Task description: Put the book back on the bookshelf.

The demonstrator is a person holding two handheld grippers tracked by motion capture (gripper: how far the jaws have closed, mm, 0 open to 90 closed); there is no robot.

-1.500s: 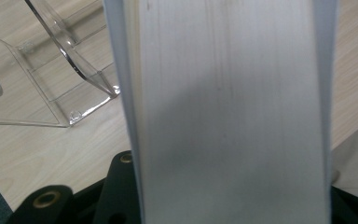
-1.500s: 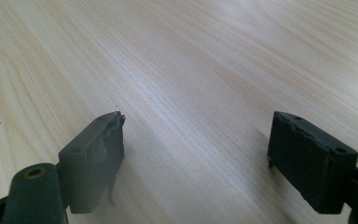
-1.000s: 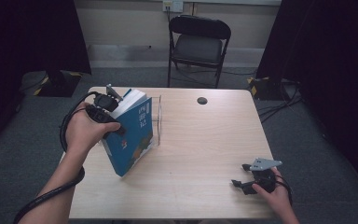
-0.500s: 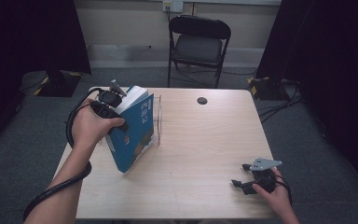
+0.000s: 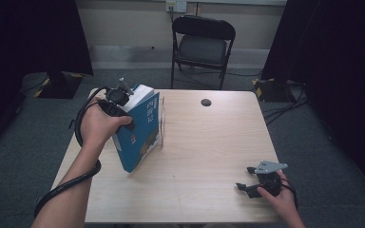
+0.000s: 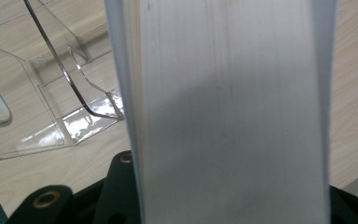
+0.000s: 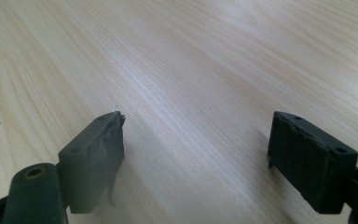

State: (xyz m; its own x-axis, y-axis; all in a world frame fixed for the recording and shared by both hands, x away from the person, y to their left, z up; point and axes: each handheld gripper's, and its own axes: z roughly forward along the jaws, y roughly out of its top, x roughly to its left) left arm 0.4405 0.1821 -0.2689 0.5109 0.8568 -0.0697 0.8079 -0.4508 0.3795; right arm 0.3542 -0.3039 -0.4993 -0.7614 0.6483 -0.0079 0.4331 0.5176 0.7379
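Note:
A thick blue-covered book (image 5: 140, 130) stands tilted on the wooden table (image 5: 209, 147), its lower corner on the wood and its cover leaning against a clear plastic stand (image 5: 160, 124). My left gripper (image 5: 123, 107) is shut on the book's upper part. In the left gripper view the book's white page edge (image 6: 223, 112) rises between the jaws, with the clear stand (image 6: 70, 93) to its left. My right gripper (image 5: 247, 178) rests low at the table's near right, open, with bare wood between its fingers (image 7: 98, 154).
A small black disc (image 5: 206, 102) lies near the table's far edge. A black folding chair (image 5: 202, 42) stands behind the table. Dark curtains hang at both sides. Cables trail on the grey floor at the right.
My left hand has lifted the book more upright and shifted it a little toward the far edge, closer against the clear stand. The right gripper has stayed in place.

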